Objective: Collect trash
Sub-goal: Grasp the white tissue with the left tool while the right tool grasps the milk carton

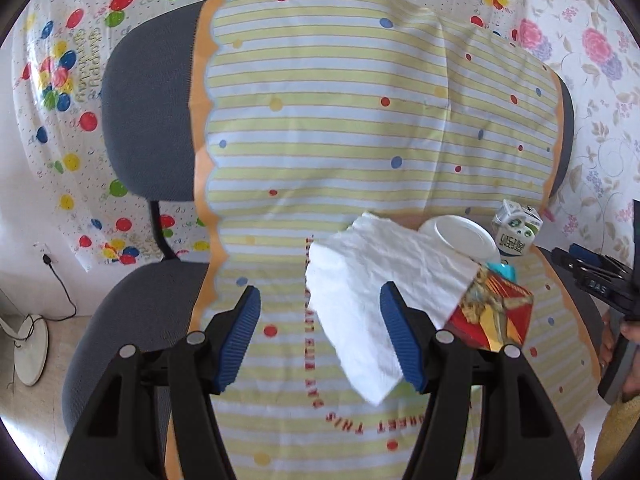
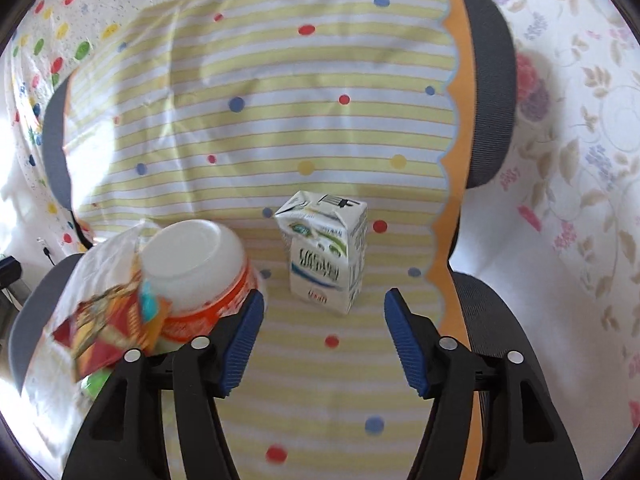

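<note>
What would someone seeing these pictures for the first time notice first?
Probably the striped, dotted sheet draped over a grey office chair. On its seat sits a little trash pile: a white napkin, a red wrapper, an upturned bowl, and a crumpled milk carton standing alone to the right.

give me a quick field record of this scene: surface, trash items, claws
surface: striped dotted cloth draped over a grey office chair
napkin: white crumpled napkin, lying partly over the red wrapper
wrapper: red and gold wrapper, beside the bowl
bowl: white bowl, upside down, orange band at its rim
carton: small white carton, upright, dented, apart from the bowl
left claw: open, empty, napkin just ahead
right claw: open, empty, facing the carton
trash picked up: none yet
</note>
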The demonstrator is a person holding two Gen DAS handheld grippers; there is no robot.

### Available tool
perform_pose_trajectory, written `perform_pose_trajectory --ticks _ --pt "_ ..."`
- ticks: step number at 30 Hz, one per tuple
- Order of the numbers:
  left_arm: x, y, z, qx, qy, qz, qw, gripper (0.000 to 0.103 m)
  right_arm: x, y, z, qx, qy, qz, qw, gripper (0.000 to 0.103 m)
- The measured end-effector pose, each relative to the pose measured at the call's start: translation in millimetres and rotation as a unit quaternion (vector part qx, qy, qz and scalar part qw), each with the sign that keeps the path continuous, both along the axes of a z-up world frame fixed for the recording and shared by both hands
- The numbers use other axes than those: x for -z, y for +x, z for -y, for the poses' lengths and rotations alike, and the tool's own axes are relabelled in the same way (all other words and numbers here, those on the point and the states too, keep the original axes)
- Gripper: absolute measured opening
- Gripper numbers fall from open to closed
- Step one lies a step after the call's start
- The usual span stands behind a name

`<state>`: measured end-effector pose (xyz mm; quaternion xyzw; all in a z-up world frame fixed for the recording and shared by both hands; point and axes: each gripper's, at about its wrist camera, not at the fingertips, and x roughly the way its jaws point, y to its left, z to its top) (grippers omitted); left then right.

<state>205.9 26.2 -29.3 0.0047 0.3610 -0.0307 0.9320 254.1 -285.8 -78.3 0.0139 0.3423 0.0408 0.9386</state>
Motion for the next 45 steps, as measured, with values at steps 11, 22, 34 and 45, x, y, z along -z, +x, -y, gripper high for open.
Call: perform_pose_trajectory --ticks 11,22,34,45 --pt "21.4 43.6 12.7 0.018 -0.026 -0.027 0.9991 0.061 36.5 87.6 15.4 -0.051 0.012 0.006 0.999 0.086" --pt "11.4 25.1 3.5 0.017 -0.016 -0.011 0.9997 0.061 37.2 47.3 -4.5 -0.076 -0.007 -0.011 0.997 0.040" --pt "11.4 0.0 5.6 0.054 -0.064 -0.031 0.9960 0.061 -13.5 -78.9 -21.9 0.003 0.026 0.023 0.999 0.040" --pt "57.9 30.4 31.2 0.105 -0.110 -0.101 0.9832 0.026 -10.1 -108.6 -28.0 0.010 0.039 0.032 0.999 0.040"
